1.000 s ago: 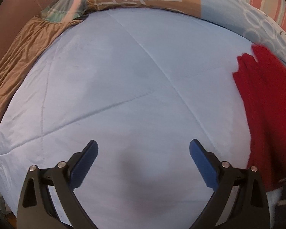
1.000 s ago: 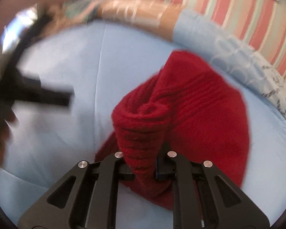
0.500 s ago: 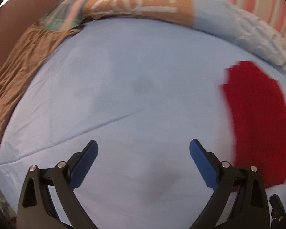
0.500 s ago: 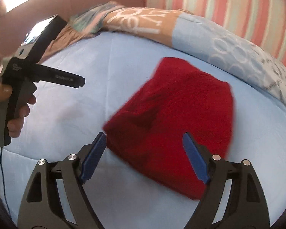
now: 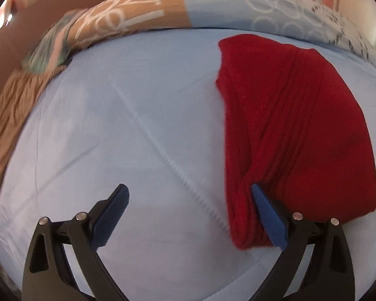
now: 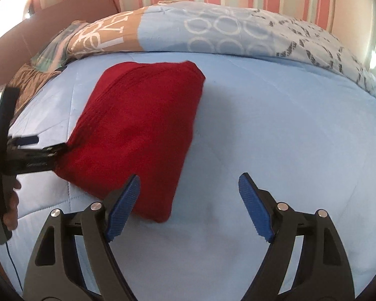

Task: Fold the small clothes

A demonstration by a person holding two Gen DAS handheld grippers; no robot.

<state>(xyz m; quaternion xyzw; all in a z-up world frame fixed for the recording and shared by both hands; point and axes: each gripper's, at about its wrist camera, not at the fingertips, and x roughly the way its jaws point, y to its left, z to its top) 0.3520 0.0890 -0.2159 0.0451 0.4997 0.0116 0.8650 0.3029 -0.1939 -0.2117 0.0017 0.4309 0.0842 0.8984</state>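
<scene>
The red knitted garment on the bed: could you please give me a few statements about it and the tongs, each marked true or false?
1. The red garment lies folded on the light blue bedcover. True.
2. The right tongs are clamped on the garment. False: they are open, with only bedcover between them.
3. The left tongs are open. True.
4. The garment lies on top of the patterned pillow. False: it lies in front of it.
5. A hand holds the left tongs' handle. True.

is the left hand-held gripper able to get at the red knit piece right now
Probably yes: the left hand-held gripper is open beside the red knit piece, one finger already at its near edge, and nothing lies between.
</scene>
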